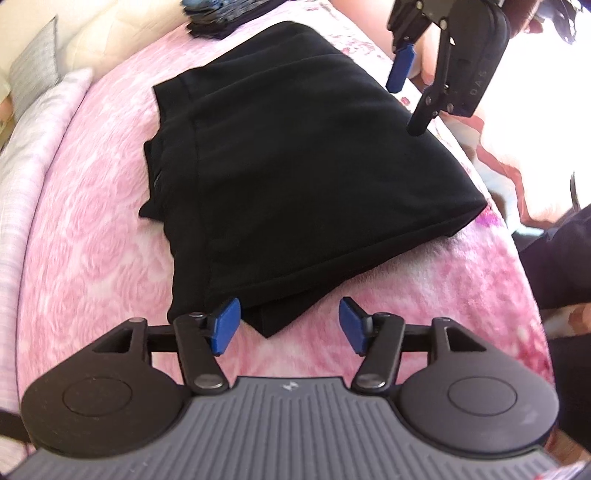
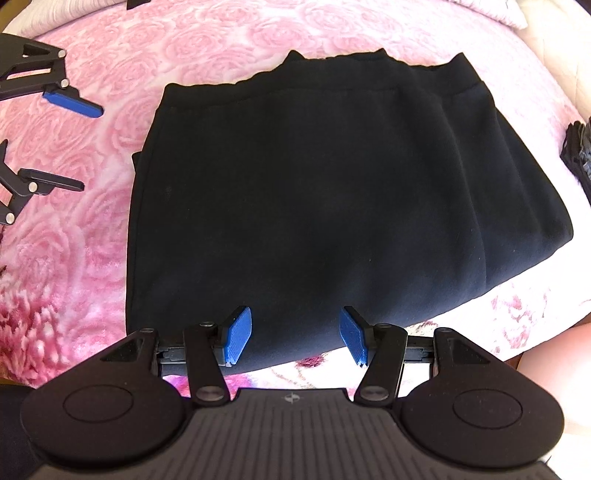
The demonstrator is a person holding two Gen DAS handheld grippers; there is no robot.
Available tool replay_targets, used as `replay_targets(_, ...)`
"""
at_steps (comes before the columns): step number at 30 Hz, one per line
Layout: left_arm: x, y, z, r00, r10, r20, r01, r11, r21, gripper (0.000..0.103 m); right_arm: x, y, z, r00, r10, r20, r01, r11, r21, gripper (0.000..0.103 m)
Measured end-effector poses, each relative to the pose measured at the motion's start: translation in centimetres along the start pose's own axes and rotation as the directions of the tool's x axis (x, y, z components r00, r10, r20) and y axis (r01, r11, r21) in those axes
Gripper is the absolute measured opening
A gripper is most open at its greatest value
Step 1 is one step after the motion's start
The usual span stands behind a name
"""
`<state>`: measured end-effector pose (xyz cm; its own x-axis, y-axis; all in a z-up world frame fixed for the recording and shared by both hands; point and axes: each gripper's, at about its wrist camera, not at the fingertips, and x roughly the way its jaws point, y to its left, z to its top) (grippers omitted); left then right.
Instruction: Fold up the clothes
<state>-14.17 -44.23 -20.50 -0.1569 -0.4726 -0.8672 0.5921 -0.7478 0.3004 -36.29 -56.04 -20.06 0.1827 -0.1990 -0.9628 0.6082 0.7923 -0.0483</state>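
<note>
Here the bed, covered by a pink rose-patterned plush blanket (image 1: 92,206), carries a black fleece garment (image 1: 295,166) lying as a compact layered rectangle in the middle, with a ribbed band along one edge. That shape fits either a finished fold or one with another halving to come; the pictures do not settle which. A second dark folded pile (image 1: 210,18) sits at the far edge. The left gripper (image 1: 290,326) hovers by a corner of the garment, jaws spread and empty; the right gripper (image 2: 295,336) hangs over the opposite edge, jaws also apart, holding nothing. Any further grip should catch all layers together and keep the edges aligned.
</note>
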Motion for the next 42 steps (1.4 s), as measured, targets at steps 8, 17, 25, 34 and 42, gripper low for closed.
replay_targets(8,2.8,0.3,-0.2,1.000,0.014,0.027,-0.017,0.994,0.109,0.056,-2.8,3.0,-2.5,0.990,0.006,0.142,-0.003,1.000,-0.023,0.058)
replay_targets(17,5.4,2.3,-1.0,0.999,0.040,0.037,-0.044,0.990,0.135,0.056,1.6,12.8,-4.8,0.990,-0.087,0.115,0.127,0.906,-0.403,0.073)
replay_targets(25,4.4,0.3,-3.3,0.993,0.038,0.109,-0.069,0.952,0.297,0.081,1.1,11.1,-4.5,0.986,-0.100,0.133,0.143,0.915,-0.378,0.025)
replay_targets(34,8.6,-2.8,-2.2,0.959,0.175,0.223,-0.268,0.812,0.519,0.090,-5.0,6.3,-2.4,0.977,-0.017,0.215,0.064,0.975,-0.211,0.022)
replay_targets(42,8.7,0.9,0.7,0.985,0.074,0.155,-0.140,0.871,0.472,0.013,-3.4,7.5,-2.8,0.980,-0.048,0.192,0.096,0.964,-0.248,0.032)
